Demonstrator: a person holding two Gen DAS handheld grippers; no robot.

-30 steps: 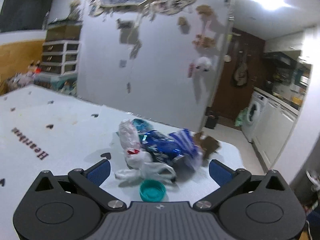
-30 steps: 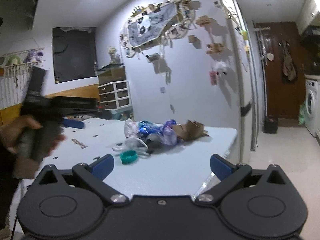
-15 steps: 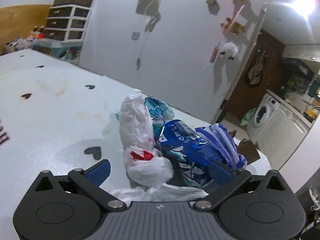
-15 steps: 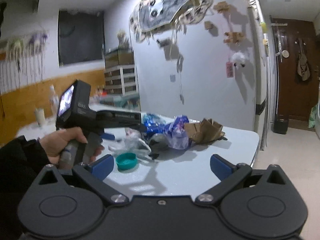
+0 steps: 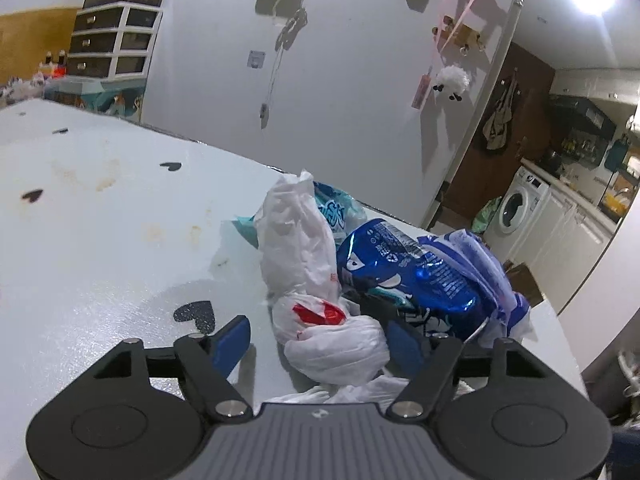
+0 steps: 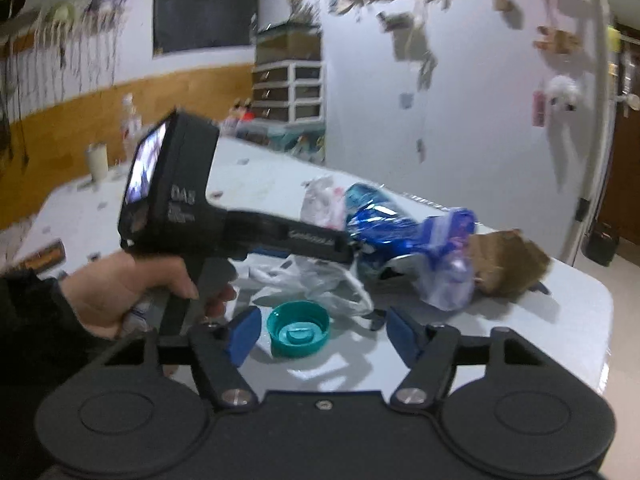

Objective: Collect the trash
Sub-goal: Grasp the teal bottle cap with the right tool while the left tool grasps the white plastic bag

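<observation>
both tongs are closing with trash between their blue pads. left gripper point(image 5: 320, 340) has the knotted white plastic bag point(image 5: 316, 308) between its fingers; the right pad sits at the bag's knot, the left pad stands apart from it, so it is not yet clamped. right gripper point(image 6: 320, 332) has the teal bottle cap point(image 6: 298, 328) between its fingers, lying open side up on the white table point(image 6: 520, 332); neither pad touches it.

the bag carries a red printed patch, too crumpled to read. just beside it lies a shiny blue snack wrapper point(image 5: 408, 268) with small white print and a recycling mark, not legible. behind the bag a pale teal packet point(image 5: 334, 210) shows white characters that cannot be read. a purple-white wrapper point(image 6: 450, 264) and crumpled brown cardboard point(image 6: 508, 264) lie at the pile's far end near the table edge.

from the right wrist view, the person's hand point(image 6: 132, 288) holds the left device, whose black body reads "das". black hearts point(image 5: 196, 316) dot the tablecloth.
</observation>
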